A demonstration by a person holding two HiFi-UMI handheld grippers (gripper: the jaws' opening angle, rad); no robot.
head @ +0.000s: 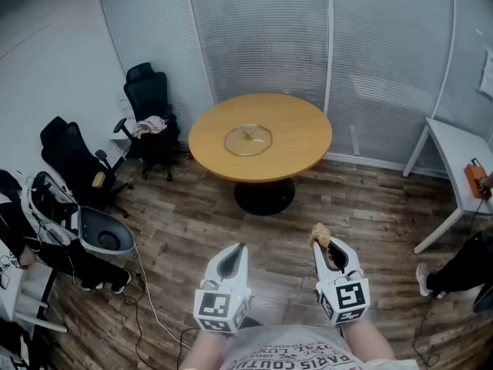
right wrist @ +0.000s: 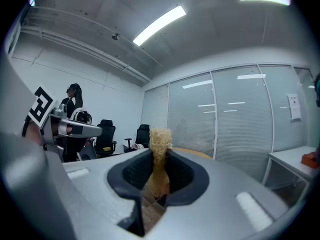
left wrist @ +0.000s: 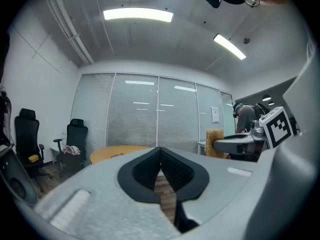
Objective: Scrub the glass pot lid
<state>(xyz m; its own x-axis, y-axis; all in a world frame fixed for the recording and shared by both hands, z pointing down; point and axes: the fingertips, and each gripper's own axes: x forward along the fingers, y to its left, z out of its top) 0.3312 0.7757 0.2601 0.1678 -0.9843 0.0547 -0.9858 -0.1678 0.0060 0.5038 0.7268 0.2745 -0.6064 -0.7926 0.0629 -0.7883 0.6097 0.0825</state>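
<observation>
A glass pot lid (head: pixel 248 139) lies flat near the middle of a round wooden table (head: pixel 300 129), well ahead of both grippers. My right gripper (head: pixel 322 239) is shut on a tan fibrous scrubber (right wrist: pixel 159 146), whose tuft (head: pixel 319 233) sticks out past the tips. My left gripper (head: pixel 233 255) is shut with nothing between its jaws (left wrist: pixel 161 171). Both are held low over the wood floor, far short of the table. The table's edge (left wrist: pixel 120 151) shows small in the left gripper view.
Black office chairs (head: pixel 150 114) stand at the left by the wall, one with cloth on it. A white desk (head: pixel 461 168) stands at the right. Frosted glass walls close the back. Cables and equipment (head: pixel 100 233) lie at the left; a person's leg (head: pixel 454 272) at the right.
</observation>
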